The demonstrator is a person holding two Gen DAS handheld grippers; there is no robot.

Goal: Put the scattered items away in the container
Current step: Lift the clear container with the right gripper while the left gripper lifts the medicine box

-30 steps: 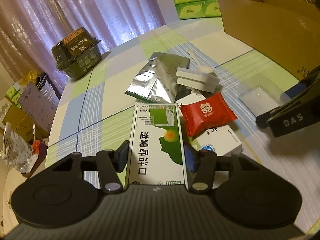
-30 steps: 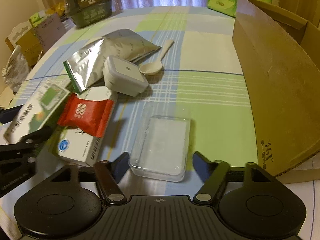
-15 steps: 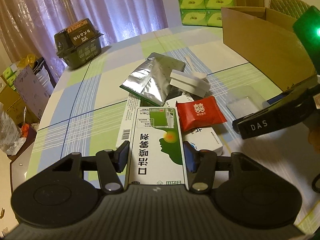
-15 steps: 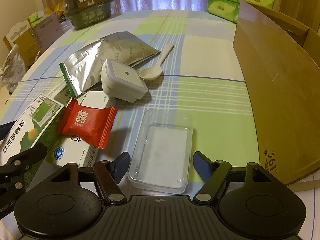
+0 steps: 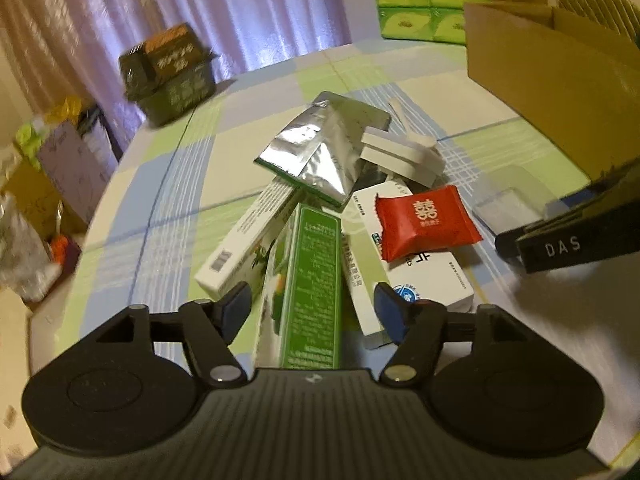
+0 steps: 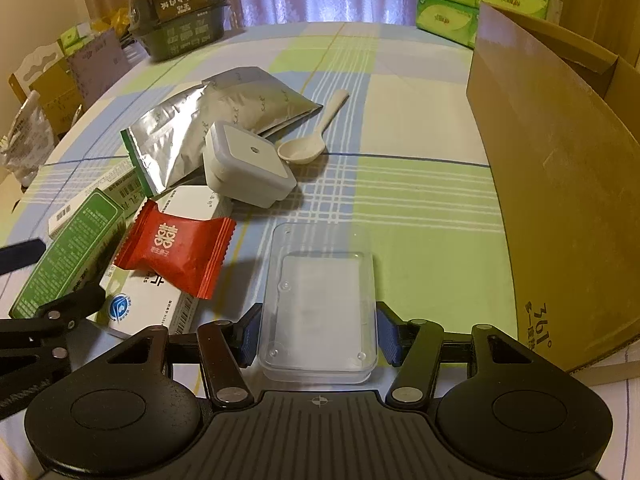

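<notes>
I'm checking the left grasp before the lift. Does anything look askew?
Yes. The green box stands tipped on its long edge between the open left gripper fingers, leaning against the white box, not lying flat.

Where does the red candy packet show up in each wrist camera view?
Left wrist: red candy packet right of centre, lying on the white medicine box.
Right wrist: red candy packet lower left, on the same box.
Shared landmark: silver foil pouch just beyond it.

"DAS" is being displayed in white on the right gripper (image 5: 568, 246). "HONGLU" is being shown upside down on the dark food box (image 6: 176, 12), and "361°" is being carried sideways on the cardboard box (image 6: 560, 208).
</notes>
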